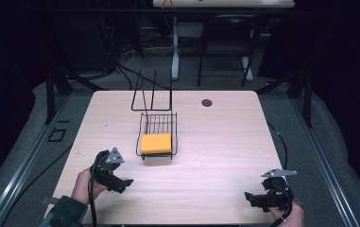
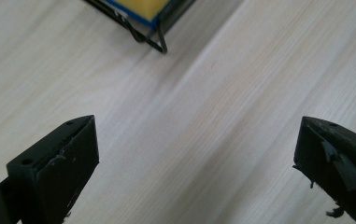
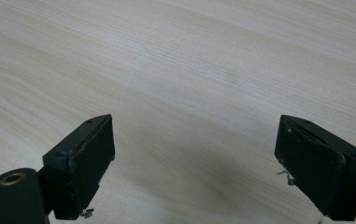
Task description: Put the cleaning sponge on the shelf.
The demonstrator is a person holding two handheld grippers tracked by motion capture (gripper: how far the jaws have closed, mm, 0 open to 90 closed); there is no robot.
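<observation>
A yellow sponge (image 1: 156, 143) lies inside a black wire basket (image 1: 144, 124) at the middle of the wooden table (image 1: 215, 142). My left gripper (image 1: 126, 183) rests low at the front left, held by a hand, its jaws wide apart over bare wood. In the left gripper view the left gripper (image 2: 196, 158) is open, and a corner of the basket (image 2: 159, 37) with the sponge (image 2: 143, 5) sits at the top edge. My right gripper (image 1: 248, 198) is at the front right, pointing left. The right gripper (image 3: 194, 163) is open over bare table.
A black wire rack (image 1: 151, 92) stands upright just behind the basket. A small dark round hole (image 1: 207, 102) marks the table's far side. Beyond the table are desk legs and cables on the floor. Dark frame posts flank the table.
</observation>
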